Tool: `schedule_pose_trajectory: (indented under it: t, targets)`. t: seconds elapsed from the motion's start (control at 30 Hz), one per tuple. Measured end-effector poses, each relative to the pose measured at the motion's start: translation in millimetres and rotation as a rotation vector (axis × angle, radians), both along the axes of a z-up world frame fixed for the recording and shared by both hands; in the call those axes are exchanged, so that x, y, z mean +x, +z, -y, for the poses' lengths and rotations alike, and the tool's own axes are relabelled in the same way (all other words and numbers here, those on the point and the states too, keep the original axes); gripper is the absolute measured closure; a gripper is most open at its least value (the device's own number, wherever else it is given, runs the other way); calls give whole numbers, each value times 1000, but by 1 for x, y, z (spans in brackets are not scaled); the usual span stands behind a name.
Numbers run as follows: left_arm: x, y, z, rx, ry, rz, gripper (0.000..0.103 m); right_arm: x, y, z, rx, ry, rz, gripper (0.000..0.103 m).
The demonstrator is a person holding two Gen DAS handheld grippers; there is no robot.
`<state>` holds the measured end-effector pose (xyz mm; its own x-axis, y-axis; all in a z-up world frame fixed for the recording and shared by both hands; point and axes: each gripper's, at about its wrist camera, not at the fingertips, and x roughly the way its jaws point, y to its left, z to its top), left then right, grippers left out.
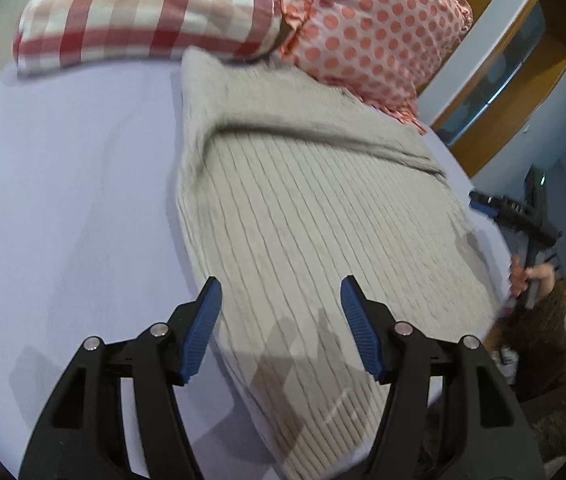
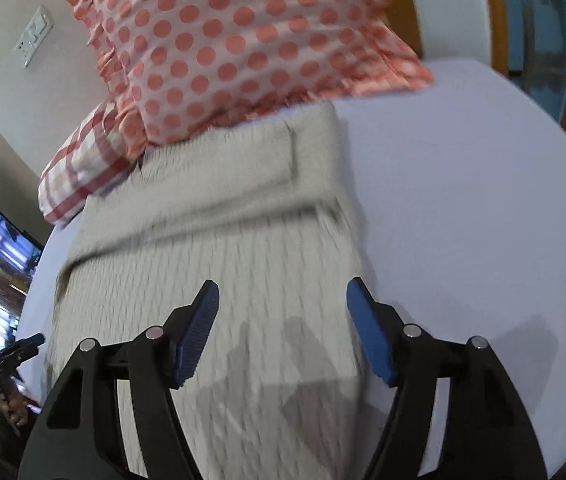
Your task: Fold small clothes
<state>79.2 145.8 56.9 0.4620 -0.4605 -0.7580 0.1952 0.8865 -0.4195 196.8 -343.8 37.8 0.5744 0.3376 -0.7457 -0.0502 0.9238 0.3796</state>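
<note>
A pale grey-beige ribbed knit garment [image 1: 315, 208] is laid flat on the lavender bed sheet [image 1: 63, 184], its long ribs running lengthwise from the near end toward the pillows. Across its far part a band of fabric is folded over, forming a raised crosswise ridge, and in the right wrist view [image 2: 219, 264] a stitched seam is seen on that folded section. The far edge is tucked against the polka-dot pillow [image 1: 375, 28] and the red checked pillow [image 1: 143, 16]. The near end is spread smooth, with slight puckering along the left edge.
</note>
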Motion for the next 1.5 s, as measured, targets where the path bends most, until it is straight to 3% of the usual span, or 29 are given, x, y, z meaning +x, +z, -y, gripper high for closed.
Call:
schedule_pose_trajectory:
  t: [0.07,0.23,0.33,0.37,0.53,0.63,0.77,0.93,1.03,1.07,1.23,1.33,1.5]
  targets:
    - [-10,-7,1,-31,0,-19,40,-20,-8,7,23,-5,-19,36]
    - [-25,-5,8,-1,1,-2,36,-50,-22,9,47,18,-41,44]
    - [-36,3,6,133,62,22,36,-62,-30,10,54,16,-51,45]
    - [-39,4,3,140,61,30,36,-67,-30,12,66,13,-43,45]
    - [-45,-5,10,92,34,-17,35,-79,-32,13,108,41,-19,51]
    - [-48,-9,21,115,23,-5,31,-87,-38,11,215,104,-42,60]
    - [-56,-10,24,80,22,-17,31,-108,-46,4,371,216,-64,67]
    - [-71,-13,11,-10,63,-64,49,-133,-46,-1,443,264,-57,86]
    - [-77,-15,11,-24,99,-90,74,-139,-46,-2,454,245,-41,92]
    - [-77,-18,10,-41,110,-114,88,-137,-47,1,461,238,-38,93]
    - [-78,-22,8,-114,129,-148,94,-137,-33,4,485,205,37,95]
    - [-69,-15,4,-195,113,-147,95,-133,-16,6,482,186,95,95]
    - [-24,38,-13,-211,169,8,95,-84,30,13,487,127,203,96]
